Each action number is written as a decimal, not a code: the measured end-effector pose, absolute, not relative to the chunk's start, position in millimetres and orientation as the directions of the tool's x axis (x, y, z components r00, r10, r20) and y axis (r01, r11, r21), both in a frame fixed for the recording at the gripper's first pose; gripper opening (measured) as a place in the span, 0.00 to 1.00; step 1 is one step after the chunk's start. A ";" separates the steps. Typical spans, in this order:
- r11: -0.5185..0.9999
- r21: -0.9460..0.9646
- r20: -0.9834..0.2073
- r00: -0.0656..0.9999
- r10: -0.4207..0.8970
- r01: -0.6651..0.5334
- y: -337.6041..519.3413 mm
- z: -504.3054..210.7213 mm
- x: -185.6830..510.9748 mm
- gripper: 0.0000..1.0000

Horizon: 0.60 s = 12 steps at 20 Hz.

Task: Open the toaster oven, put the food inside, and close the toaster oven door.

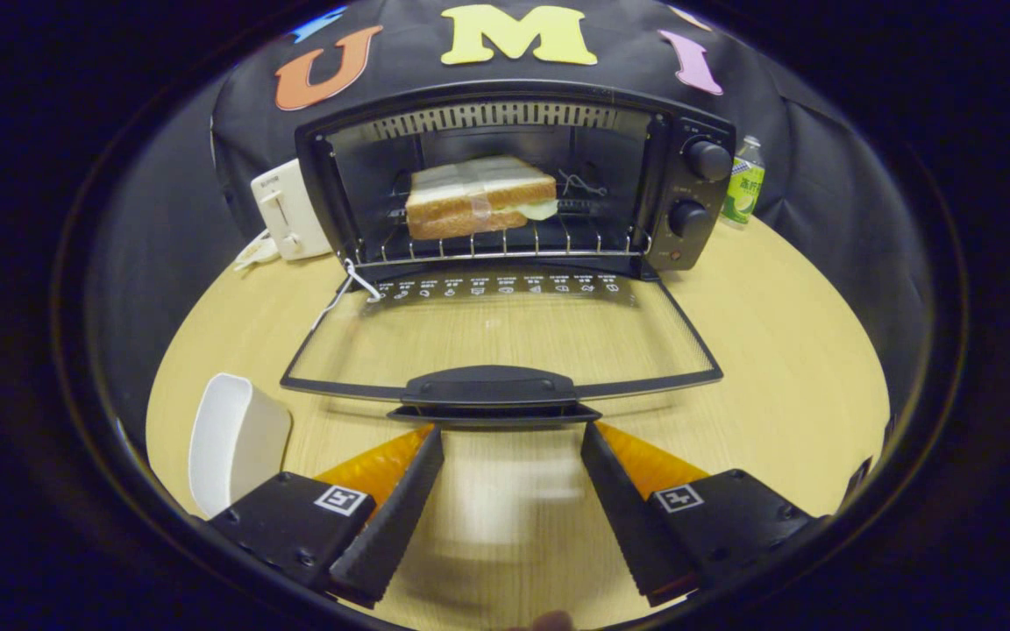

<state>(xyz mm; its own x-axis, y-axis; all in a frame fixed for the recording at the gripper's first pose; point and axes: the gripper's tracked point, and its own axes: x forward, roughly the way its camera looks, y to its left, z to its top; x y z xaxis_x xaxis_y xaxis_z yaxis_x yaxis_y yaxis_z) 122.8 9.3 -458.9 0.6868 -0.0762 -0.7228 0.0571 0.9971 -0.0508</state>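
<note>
The gripper [512, 443] is open, its fingers spread wide with nothing between them, hovering low over the table [785, 350]. The fingertips sit just short of the door handle [489, 387], at 12 o'clock from the gripper, not touching it.

The oven [505, 184] stands farther off at 12 o'clock, its door [505, 337] swung fully down and lying flat toward the gripper, so the wood of the table shows through the glass. The sandwich [479, 197] rests inside on the wire rack [505, 245], roughly centred, its cut side facing outward. Two knobs [705, 159] sit one above the other on the oven's right panel.

At 10 o'clock from the gripper, a white dish [238, 443] lies on the table just beside the left finger. A white toaster [286, 210] stands against the oven's left side at about 11 o'clock, and a green-labelled bottle [743, 182] stands just beyond the oven's right side at 1 o'clock.
</note>
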 end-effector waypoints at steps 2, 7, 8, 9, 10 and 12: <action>0.996 -0.066 -0.721 0.688 -0.085 0.054 9.1 -453.2 121.2 1.00; 0.997 -0.066 -0.683 0.727 -0.075 0.041 12.0 -420.1 116.1 1.00; 0.997 -0.066 -0.670 0.739 -0.073 0.039 12.6 -411.9 115.4 1.00; 0.997 -0.063 -0.655 0.752 -0.070 0.039 13.5 -403.2 115.8 1.00; 0.997 -0.064 -0.640 0.765 -0.070 0.038 14.4 -396.6 116.0 1.00; 0.997 -0.071 -0.613 0.787 -0.073 0.037 17.2 -385.5 119.2 1.00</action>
